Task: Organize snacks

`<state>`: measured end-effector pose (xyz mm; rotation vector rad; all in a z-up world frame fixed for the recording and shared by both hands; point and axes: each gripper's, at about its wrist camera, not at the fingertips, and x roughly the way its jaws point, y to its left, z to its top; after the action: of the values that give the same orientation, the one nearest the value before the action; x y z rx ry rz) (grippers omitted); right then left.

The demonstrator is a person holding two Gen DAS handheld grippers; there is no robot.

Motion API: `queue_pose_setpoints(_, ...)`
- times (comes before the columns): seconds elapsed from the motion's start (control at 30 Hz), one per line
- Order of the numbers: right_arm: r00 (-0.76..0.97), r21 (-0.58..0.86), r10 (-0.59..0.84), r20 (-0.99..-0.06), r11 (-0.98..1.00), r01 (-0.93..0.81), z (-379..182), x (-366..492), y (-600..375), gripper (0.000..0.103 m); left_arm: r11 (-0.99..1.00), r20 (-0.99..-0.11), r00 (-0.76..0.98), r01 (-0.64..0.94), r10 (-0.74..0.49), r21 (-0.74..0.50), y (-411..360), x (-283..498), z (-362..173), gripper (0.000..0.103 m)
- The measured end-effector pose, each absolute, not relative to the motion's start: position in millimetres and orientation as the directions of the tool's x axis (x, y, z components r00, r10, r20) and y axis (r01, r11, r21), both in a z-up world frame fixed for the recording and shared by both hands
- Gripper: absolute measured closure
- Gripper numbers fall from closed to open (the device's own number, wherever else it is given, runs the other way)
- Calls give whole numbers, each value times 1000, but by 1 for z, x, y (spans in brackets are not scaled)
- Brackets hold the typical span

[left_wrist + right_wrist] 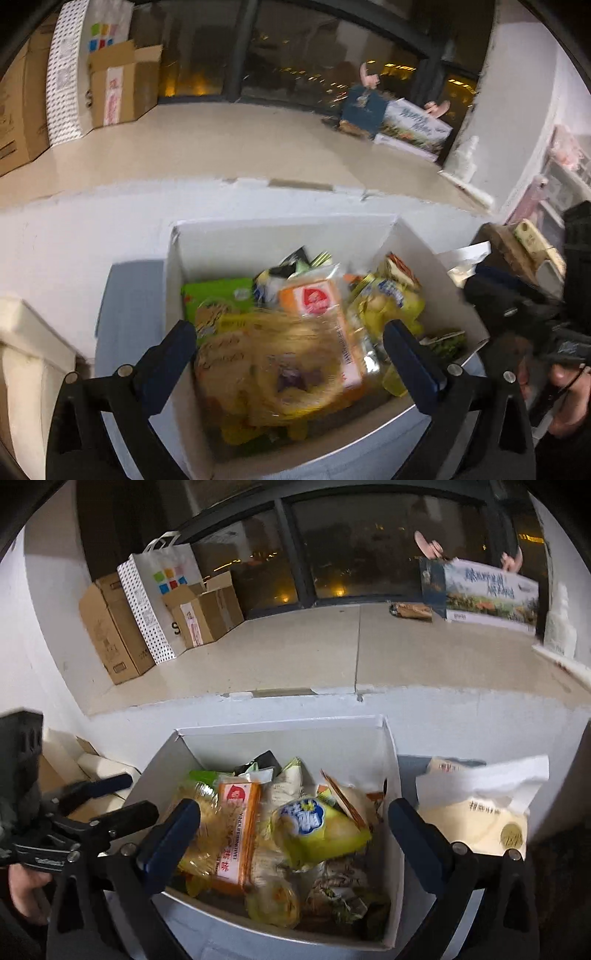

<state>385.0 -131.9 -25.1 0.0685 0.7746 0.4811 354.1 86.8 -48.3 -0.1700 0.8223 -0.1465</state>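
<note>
A white open box (177, 258) (391, 775) holds several snack packs. Among them are an orange pack with a red logo (314, 301) (240, 823), a yellow-green bag with a blue label (317, 827) (391, 299), a green pack (214, 291) and a clear bag of yellow snacks (269, 373). My left gripper (291, 332) is open and empty above the box. My right gripper (295, 812) is open and empty above the box. The right gripper also shows at the right of the left wrist view (517, 295); the left gripper shows at the left of the right wrist view (99, 801).
A cream bag with a white top (476, 812) lies right of the box. Cardboard boxes (110, 627) and a dotted paper bag (155, 602) stand by the far window. A printed carton (487, 590) stands at the far right. A cream box (26, 354) sits left.
</note>
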Motion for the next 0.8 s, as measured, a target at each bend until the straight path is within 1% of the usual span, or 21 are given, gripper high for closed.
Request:
queue_pose_setpoints(0.1,635,241,444,-632,891,-384,-18,374,-141,0,983,-662,731,63,-162,-171,86,339,-41,0)
queue_pose_setpoints(0.13,647,233,441,-622,893,-385,-15,368,-142,0,989,-630,764,67,-138,-136,83,327,-35,0)
queue_pose_setpoints(0.23,702,169,420,-575,901,-400,-1,342,-141,0,998,-574,817,30,-54,-51,73,304,-26,0)
queue_pose_setpoints(0.3,732,110,408,-546,901,-420,8,323,-136,0,1000,-568,823,13,-23,-22,67,291,-25,0)
queue_pose_setpoints(0.33,753,64,389,-530,904,-422,13,310,-134,0,1000,-569,822,5,-14,-18,66,286,-24,0)
queue_pose_setpoints(0.4,775,17,378,-507,903,-429,18,290,-130,0,999,-571,821,-31,9,-28,66,268,-21,0)
queue_pose_setpoints(0.47,763,24,398,-510,893,-449,20,272,-129,0,998,-557,830,-52,26,-31,65,246,-16,0)
queue_pose_setpoints(0.53,738,42,416,-532,883,-467,20,255,-128,0,998,-571,821,-26,-7,-51,62,226,-10,0)
queue_pose_setpoints(0.57,736,38,402,-544,889,-457,20,248,-126,0,998,-579,816,-19,-16,-54,61,219,-9,0)
queue_pose_setpoints(0.67,760,16,364,-539,906,-423,21,215,-128,0,999,-589,807,-5,-28,-54,54,189,-1,0)
queue_pose_setpoints(0.8,747,55,385,-542,903,-426,22,179,-135,0,998,-587,809,-3,-34,-63,48,142,9,0)
